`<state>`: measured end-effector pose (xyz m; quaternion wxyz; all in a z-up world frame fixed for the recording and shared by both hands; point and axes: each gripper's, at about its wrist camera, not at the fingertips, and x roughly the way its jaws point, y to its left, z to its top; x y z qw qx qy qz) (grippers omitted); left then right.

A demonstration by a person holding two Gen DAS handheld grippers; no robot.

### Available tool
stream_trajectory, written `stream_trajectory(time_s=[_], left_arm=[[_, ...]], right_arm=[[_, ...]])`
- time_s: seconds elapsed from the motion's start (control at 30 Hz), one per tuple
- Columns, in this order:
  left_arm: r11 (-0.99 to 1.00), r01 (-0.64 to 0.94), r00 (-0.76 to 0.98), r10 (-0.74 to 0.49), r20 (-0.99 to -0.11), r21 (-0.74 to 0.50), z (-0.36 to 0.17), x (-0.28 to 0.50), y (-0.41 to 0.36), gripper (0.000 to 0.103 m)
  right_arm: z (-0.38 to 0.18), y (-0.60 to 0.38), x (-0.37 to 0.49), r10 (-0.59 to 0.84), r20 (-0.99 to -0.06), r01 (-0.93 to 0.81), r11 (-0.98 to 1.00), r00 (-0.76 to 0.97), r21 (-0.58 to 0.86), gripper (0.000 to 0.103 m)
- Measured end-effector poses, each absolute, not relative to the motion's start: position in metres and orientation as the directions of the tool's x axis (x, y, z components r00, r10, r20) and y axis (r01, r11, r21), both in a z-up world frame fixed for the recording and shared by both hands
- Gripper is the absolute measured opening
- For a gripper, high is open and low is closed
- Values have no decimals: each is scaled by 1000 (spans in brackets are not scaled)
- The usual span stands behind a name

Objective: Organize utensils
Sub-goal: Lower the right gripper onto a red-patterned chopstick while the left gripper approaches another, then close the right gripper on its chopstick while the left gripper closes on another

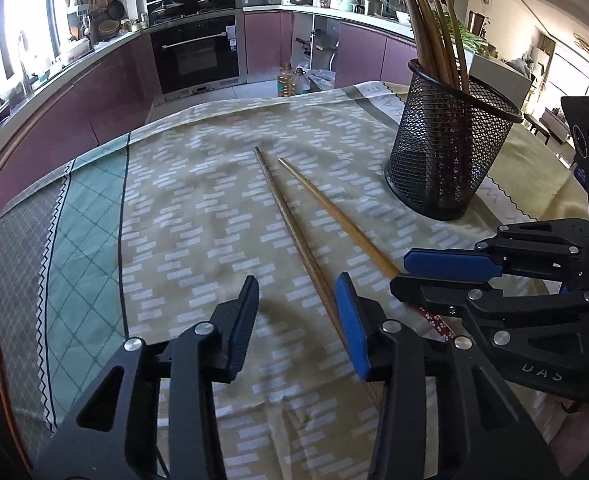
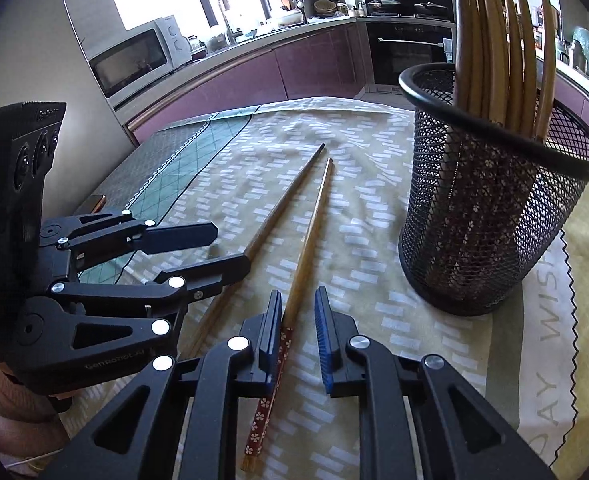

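Left wrist view: the left gripper [image 1: 296, 312] hangs low over a table covered by a patterned cloth [image 1: 198, 208]. Its fingers stand apart. A dark chopstick [image 1: 290, 232] lies on the cloth and runs in toward the right finger's blue pad; whether the pad touches it cannot be told. Just right of it lies a light chopstick [image 1: 334, 216], their far tips near each other. The right gripper [image 1: 402, 274] comes in from the right edge, its fingers close together around the light chopstick's near part. Behind, on the right, stands a black mesh cup [image 1: 450, 152] with more chopsticks upright in it.

Right wrist view: the right gripper [image 2: 297, 320] has the light chopstick [image 2: 314, 224] between its narrowly parted fingers. The stick lies against the left finger; a gap shows at the blue pad of the right one. The stick's near end bears a red flowered band. The left gripper [image 2: 232, 246] reaches in from the left, fingers apart, the dark chopstick [image 2: 290, 192] passing behind its lower finger. The cup [image 2: 494, 216] stands on the right, apart from both sticks.
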<state>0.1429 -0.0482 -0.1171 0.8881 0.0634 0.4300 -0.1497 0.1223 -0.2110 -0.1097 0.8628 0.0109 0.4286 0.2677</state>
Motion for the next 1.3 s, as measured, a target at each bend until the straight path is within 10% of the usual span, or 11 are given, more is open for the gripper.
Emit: stream_trajectory(time_s=[0.4, 1.13, 1.3], left_arm=[[948, 292, 563, -279, -778, -128, -118, 134, -39, 7], [949, 294, 531, -259, -807, -111, -121, 158, -33, 21], [950, 285, 529, -264, -807, -124, -121, 162, -34, 11]], right_arm=[[-110, -207, 128, 459, -736, -443, 864, 497, 240, 9], [-110, -186, 146, 386, -757, -457, 880, 528, 130, 19], [-111, -188, 149, 390, -751, -448, 883, 533, 141, 6]])
